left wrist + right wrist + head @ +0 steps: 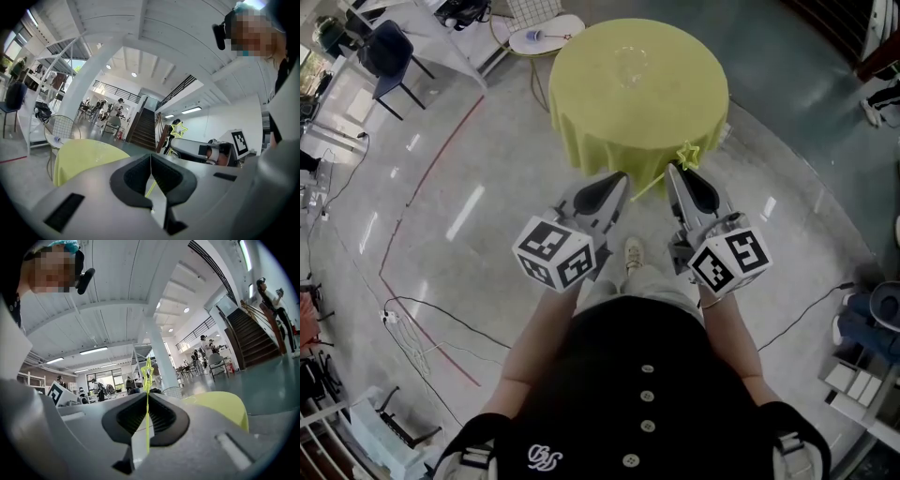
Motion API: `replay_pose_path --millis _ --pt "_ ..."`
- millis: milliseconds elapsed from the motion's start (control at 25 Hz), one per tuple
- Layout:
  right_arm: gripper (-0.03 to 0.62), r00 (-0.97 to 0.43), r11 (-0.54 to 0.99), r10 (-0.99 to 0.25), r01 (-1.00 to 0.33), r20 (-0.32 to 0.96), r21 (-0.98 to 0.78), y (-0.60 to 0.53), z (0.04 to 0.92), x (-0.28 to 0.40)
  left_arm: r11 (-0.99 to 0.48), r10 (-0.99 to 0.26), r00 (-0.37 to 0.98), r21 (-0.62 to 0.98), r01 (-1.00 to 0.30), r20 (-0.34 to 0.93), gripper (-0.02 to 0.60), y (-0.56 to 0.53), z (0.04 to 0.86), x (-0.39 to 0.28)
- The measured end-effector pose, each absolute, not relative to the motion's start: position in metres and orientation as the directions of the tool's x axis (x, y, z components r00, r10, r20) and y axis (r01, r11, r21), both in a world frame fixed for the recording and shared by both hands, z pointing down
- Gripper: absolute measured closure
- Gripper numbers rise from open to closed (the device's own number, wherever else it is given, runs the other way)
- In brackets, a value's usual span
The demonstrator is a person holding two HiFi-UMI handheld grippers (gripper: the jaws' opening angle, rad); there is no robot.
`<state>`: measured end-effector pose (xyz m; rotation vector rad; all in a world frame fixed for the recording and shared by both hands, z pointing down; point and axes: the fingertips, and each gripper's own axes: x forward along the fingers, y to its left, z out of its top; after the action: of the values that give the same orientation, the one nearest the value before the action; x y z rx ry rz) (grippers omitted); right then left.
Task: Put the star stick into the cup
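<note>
Pinched tight, the right claw [147, 397] has the star stick [147, 376] clamped between its ribbed dark pads. It is a thin, straight, yellow-green rod with an open five-pointed star outline at one end. From the right gripper view the rod stands upright across the pads, with the star just above the tips. Seen from above, the stick's long axis slants. The star end points away from the person, over the draped edge of the bench [609, 103], and the bare tail runs back toward the left claw [619, 180]. That left claw [150, 161] is pressed together, pad on pad. A sliver of the yellow rod shows in the gap just behind its tips, though I can't tell if it touches. Both claws are smooth pale-grey shells, each carrying a white cube with black square markers. The bench is round, under a matte lime cloth that hangs in soft folds. A faint see-through shape [630, 64] sits near its middle, too dim to make out. The floor [441, 216] is glossy grey with a red line
</note>
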<state>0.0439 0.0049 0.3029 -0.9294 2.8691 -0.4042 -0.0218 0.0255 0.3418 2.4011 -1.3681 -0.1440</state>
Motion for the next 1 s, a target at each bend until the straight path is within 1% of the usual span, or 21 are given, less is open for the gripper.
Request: replay_pose_path --millis 480,1000 --pt "0.583 -0.861 0.829 -0.508 -0.486 -0.008 -0.277 -0.096 0.301 0.035 -0.397 -0.883 0.458 0.361 -0.844 0.099 0.569 -0.073 0.338 -0.022" --pt "0.583 -0.873 0.84 -0.487 -0.467 -0.007 -0.277 -0.128 0.307 0.046 -0.362 -0.894 0.431 0.371 -0.855 0.121 0.568 -0.099 0.348 -0.015"
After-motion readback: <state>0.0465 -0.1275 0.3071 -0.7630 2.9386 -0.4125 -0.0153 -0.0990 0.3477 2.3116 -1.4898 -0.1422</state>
